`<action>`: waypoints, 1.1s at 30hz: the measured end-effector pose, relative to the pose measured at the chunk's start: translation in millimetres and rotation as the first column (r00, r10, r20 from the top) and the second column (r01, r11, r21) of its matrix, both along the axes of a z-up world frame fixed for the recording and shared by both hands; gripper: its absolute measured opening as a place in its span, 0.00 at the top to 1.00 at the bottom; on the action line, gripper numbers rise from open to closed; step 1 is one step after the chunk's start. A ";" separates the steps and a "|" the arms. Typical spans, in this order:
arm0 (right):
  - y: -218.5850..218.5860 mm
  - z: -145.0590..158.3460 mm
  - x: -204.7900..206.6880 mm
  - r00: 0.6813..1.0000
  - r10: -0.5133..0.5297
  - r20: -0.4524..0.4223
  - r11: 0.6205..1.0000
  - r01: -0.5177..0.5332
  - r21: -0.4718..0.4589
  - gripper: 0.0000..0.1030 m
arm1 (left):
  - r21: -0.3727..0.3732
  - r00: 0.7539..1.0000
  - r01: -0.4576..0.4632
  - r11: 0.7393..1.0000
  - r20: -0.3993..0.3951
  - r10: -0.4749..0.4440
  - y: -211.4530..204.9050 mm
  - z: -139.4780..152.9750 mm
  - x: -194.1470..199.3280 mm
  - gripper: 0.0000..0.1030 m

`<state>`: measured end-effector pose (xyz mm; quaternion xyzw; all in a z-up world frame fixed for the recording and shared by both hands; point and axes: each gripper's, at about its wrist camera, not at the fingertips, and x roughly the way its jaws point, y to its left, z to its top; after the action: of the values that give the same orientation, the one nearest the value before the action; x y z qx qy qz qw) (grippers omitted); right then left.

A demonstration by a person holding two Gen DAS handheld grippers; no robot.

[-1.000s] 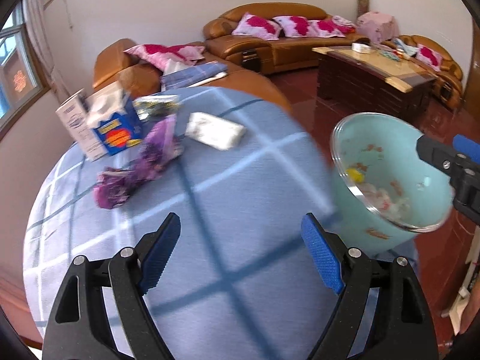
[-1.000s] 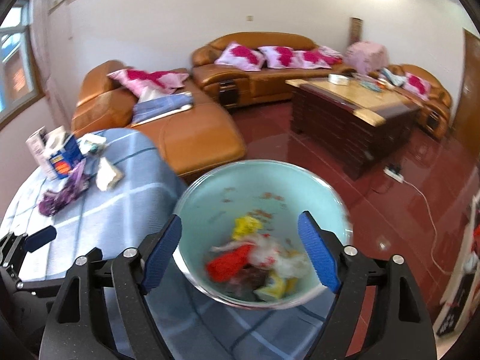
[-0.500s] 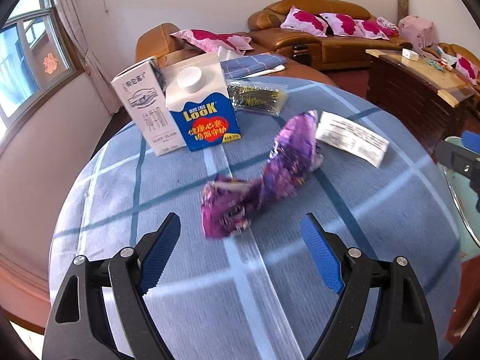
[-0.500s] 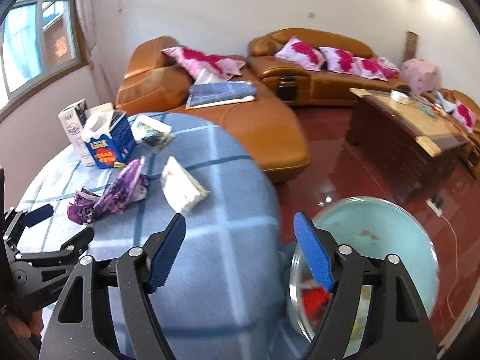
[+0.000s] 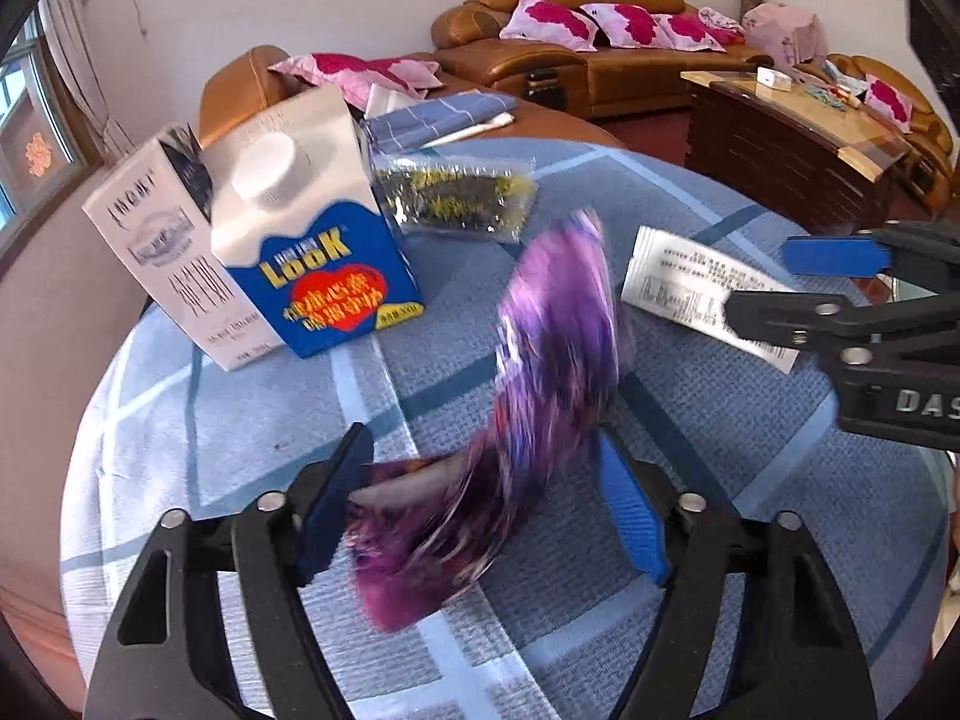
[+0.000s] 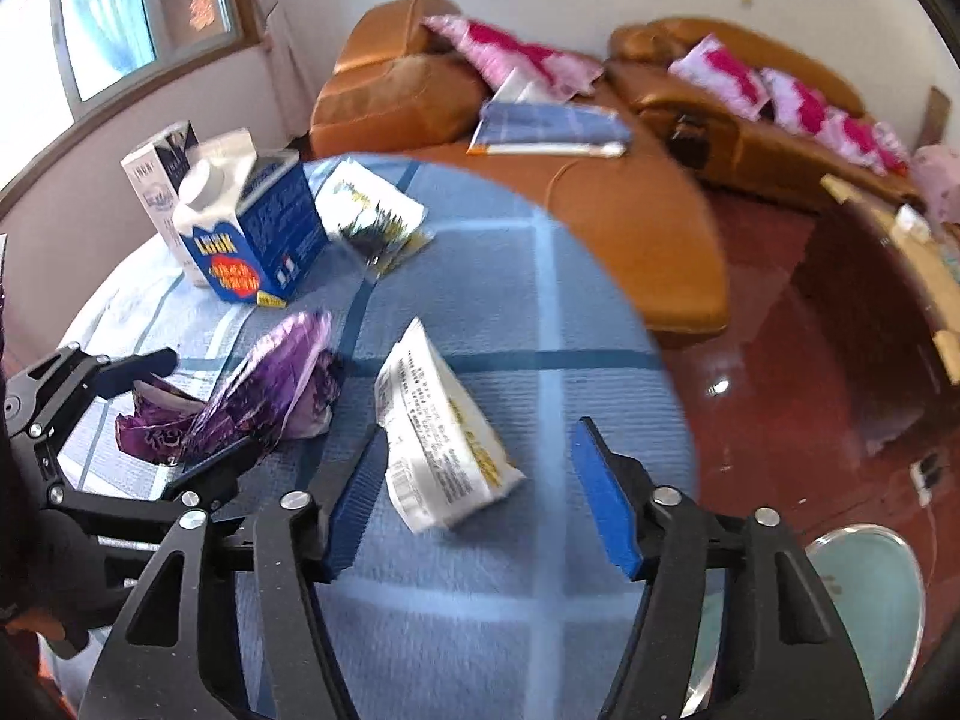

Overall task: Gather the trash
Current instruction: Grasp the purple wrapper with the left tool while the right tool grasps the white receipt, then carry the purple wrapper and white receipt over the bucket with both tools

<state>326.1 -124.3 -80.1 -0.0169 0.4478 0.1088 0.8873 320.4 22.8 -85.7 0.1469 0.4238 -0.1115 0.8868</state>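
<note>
A crumpled purple wrapper [image 5: 552,360] lies on the blue checked tablecloth [image 5: 750,480], its near end between the pads of my left gripper [image 5: 483,510]. Those jaws are closing; the pads stand close beside the wrapper without clearly pressing it. In the right wrist view the left gripper [image 6: 180,411] straddles the purple wrapper [image 6: 264,396]. A white printed packet [image 6: 444,432] lies tilted between the fingers of my right gripper [image 6: 480,504], whose jaws are closing with gaps on both sides. The left wrist view shows the right gripper [image 5: 780,282] over that white packet [image 5: 678,276].
At the table's far left stand a blue milk carton [image 5: 312,252] and a white carton [image 5: 162,252], with a clear yellow-and-black packet [image 5: 456,198] behind. A teal bin [image 6: 864,600] is low beside the table on the red floor. Orange sofas [image 6: 630,228] lie beyond.
Both grippers swung left from the teal bin to over the table. The left came down around the purple wrapper, the right around the white packet. Both pairs of jaws have narrowed.
</note>
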 end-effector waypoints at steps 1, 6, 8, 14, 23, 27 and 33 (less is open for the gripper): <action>1.2 -1.7 1.6 1.000 0.007 -0.005 1.000 -0.007 -0.001 0.41 | -0.009 1.000 0.001 1.000 0.004 -0.001 0.9 -0.8 0.3 0.33; 13.3 -4.0 7.8 0.999 0.043 -0.015 0.999 -0.043 -0.010 0.58 | -0.035 1.000 0.004 0.999 0.001 -0.004 1.9 -1.9 1.1 0.45; 13.7 -3.8 7.5 0.999 0.033 -0.014 0.999 -0.033 -0.018 0.62 | -0.047 1.000 0.000 0.999 0.003 0.000 2.6 -1.8 0.2 0.70; 11.6 -1.0 -12.7 1.000 0.006 -0.015 1.000 -0.006 0.009 0.67 | -0.111 0.999 -0.039 0.993 0.011 0.041 10.4 7.1 -8.6 0.85; 4.1 29.3 -86.3 0.993 -0.084 0.077 0.996 0.080 0.050 0.67 | -0.047 0.996 -0.039 0.998 0.082 0.043 -4.8 35.5 -71.3 0.85; -0.2 37.3 -122.6 0.985 -0.117 0.124 0.993 0.111 0.049 0.67 | -0.026 0.994 -0.051 0.998 0.098 0.053 -11.9 38.8 -98.4 0.85; -16.3 46.2 -163.9 0.972 -0.167 0.166 0.986 0.161 0.049 0.67 | -0.035 0.993 -0.081 0.996 0.085 0.084 -21.6 35.1 -133.6 0.84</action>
<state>162.2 -140.5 -33.9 0.0265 0.3688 0.0409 0.9282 186.8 1.2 -50.6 0.1199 0.3890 -0.0751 0.9103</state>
